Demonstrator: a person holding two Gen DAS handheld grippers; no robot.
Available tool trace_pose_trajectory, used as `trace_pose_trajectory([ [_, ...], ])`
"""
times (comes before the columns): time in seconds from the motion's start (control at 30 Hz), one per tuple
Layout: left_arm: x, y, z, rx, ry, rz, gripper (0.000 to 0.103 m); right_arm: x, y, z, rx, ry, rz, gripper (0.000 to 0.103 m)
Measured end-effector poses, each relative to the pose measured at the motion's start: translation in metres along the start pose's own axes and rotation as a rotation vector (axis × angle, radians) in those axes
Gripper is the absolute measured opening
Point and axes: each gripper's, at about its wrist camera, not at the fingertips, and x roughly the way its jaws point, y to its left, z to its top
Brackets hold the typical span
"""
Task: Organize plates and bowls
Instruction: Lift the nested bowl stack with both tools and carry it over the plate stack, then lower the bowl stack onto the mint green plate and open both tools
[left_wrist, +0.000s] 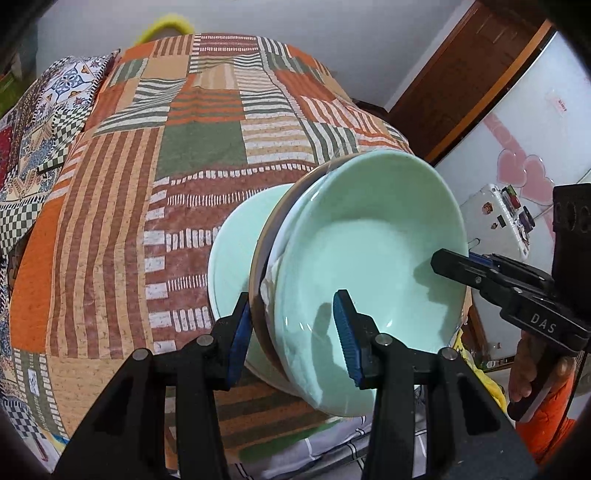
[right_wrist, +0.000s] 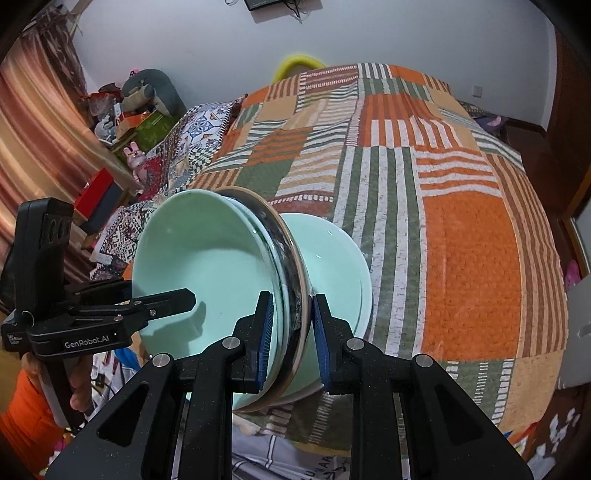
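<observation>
A stack of dishes is held tilted on edge above the bed: a mint-green bowl (left_wrist: 373, 254) on top, thin plates with a tan rim (left_wrist: 263, 251) under it, and another mint-green bowl (left_wrist: 236, 236) at the bottom. My left gripper (left_wrist: 291, 336) is shut on the stack's rim, one finger inside the top bowl, one behind. My right gripper (right_wrist: 291, 332) is shut on the opposite rim the same way, over the top bowl (right_wrist: 207, 266) and tan-rimmed plate (right_wrist: 295, 258). Each gripper shows in the other view: the right gripper (left_wrist: 469, 269), the left gripper (right_wrist: 162, 306).
A bed with an orange, green and brown patchwork cover (right_wrist: 443, 221) lies under the stack. Patterned pillows (left_wrist: 40, 122) lie at its left side. A cluttered corner with boxes and toys (right_wrist: 129, 114) and a curtain stand beyond. A white cabinet with pink hearts (left_wrist: 524, 162) stands right.
</observation>
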Motion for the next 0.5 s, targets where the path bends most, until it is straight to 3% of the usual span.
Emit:
trace_pose_trajectory([
  [0.5,0.011,-0.004,0.014,0.03,-0.027,0.004,0.043,0.017,-0.022,0.003,0.06,0.023,0.026,0.021],
])
